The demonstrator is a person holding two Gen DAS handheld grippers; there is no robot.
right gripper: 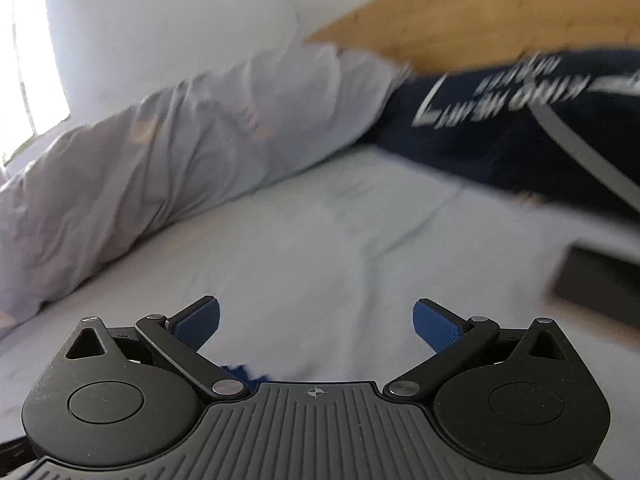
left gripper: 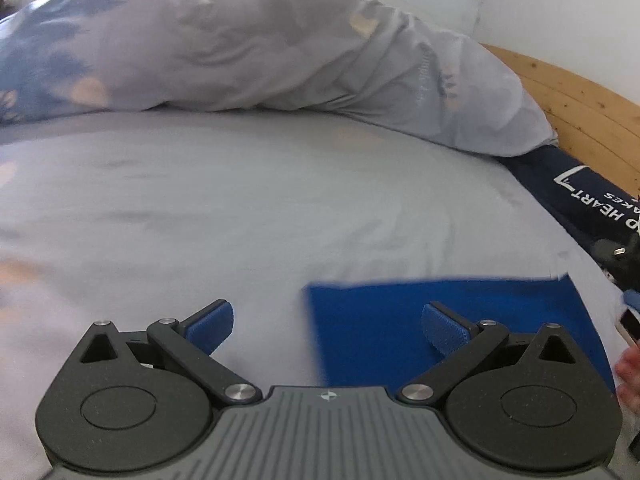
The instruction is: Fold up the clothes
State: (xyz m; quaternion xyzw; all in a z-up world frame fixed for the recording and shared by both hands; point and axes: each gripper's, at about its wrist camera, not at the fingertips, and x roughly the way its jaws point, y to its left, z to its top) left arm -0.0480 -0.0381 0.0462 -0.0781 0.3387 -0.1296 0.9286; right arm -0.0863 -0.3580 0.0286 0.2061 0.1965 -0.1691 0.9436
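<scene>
A bright blue cloth [left gripper: 384, 320] lies flat on the pale grey bed sheet [left gripper: 240, 200], in the lower right of the left wrist view. My left gripper [left gripper: 326, 326] is open above the cloth's left edge and holds nothing; its right finger is over the cloth, its left finger over bare sheet. My right gripper [right gripper: 316, 326] is open and empty above the sheet [right gripper: 320, 248]. A small scrap of the blue cloth [right gripper: 240, 372] shows under the right gripper's left linkage. The right wrist view is blurred.
A bunched grey duvet [left gripper: 260, 44] lies along the far side of the bed. A navy pillow with white lettering [left gripper: 576, 196] sits by the wooden headboard [left gripper: 580, 100]. A dark flat object [right gripper: 596, 284] lies on the sheet at the right. A hand [left gripper: 628, 372] shows at the right edge.
</scene>
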